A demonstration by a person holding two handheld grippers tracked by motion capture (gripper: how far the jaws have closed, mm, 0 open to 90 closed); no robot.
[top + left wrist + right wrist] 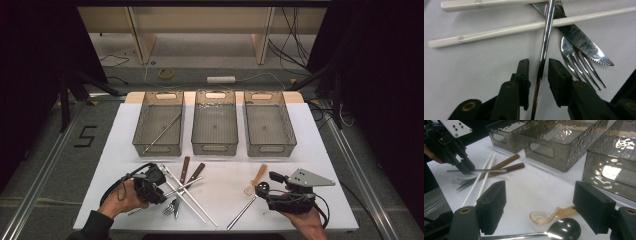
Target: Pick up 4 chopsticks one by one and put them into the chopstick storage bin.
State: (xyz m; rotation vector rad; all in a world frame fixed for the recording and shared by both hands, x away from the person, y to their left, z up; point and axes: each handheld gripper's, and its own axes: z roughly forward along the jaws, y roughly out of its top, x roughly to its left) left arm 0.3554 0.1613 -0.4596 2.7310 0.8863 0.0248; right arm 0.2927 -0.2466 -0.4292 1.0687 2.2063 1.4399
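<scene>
A metal chopstick [543,50] lies slanted across two white chopsticks [499,31], a serrated knife [581,42] and a fork [579,67]. My left gripper [539,65] straddles it, with a thin gap on each side of the chopstick. On the table's front left, the left gripper [161,194] sits over that cutlery pile. My right gripper [540,192] stands wide open over a metal spoon [564,230] and an amber plastic spoon [541,217]. It is at the front right [265,184].
Three grey see-through bins stand in a row at the back: left [159,146], middle [214,148], right [270,148]. The left bin holds another metal chopstick [162,132]. Two brown-handled knives [190,170] lie in front of the middle bin.
</scene>
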